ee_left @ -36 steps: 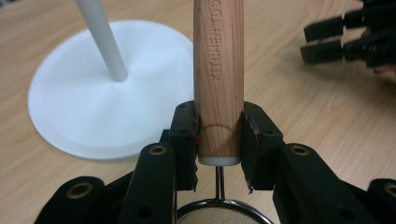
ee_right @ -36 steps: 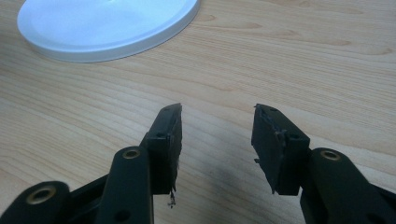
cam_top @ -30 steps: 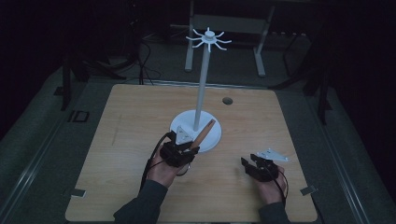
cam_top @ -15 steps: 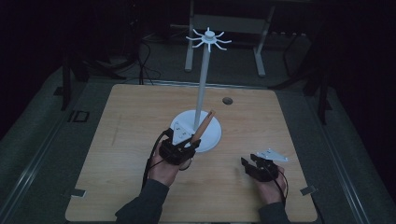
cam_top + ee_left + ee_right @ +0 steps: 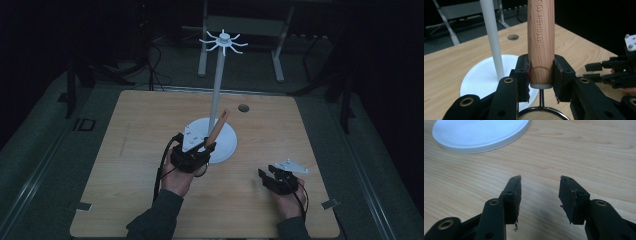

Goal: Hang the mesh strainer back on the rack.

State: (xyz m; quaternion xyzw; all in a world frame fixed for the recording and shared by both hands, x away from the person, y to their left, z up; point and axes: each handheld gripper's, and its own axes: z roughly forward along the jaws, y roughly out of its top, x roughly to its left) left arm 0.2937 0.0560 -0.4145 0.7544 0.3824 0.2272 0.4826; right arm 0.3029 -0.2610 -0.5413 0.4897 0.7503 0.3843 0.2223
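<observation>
High view: the left gripper [image 5: 192, 156] is clamping its jaws on the wooden handle [image 5: 217, 128] of a strainer [image 5: 541, 115], holding it tilted over the white base [image 5: 225, 145] of the stand [image 5: 219, 80], the handle leaning beside the pole. To its right, the right gripper [image 5: 278, 180] is resting low over the table [image 5: 125, 150], near the base, its jaws standing apart with nothing between them.

Right gripper [image 5: 540, 186] jaws apart, nothing between — hovering over bare wooden table [image 5: 579, 152]; white round base [image 5: 479, 132] upper left, well apart.
</observation>
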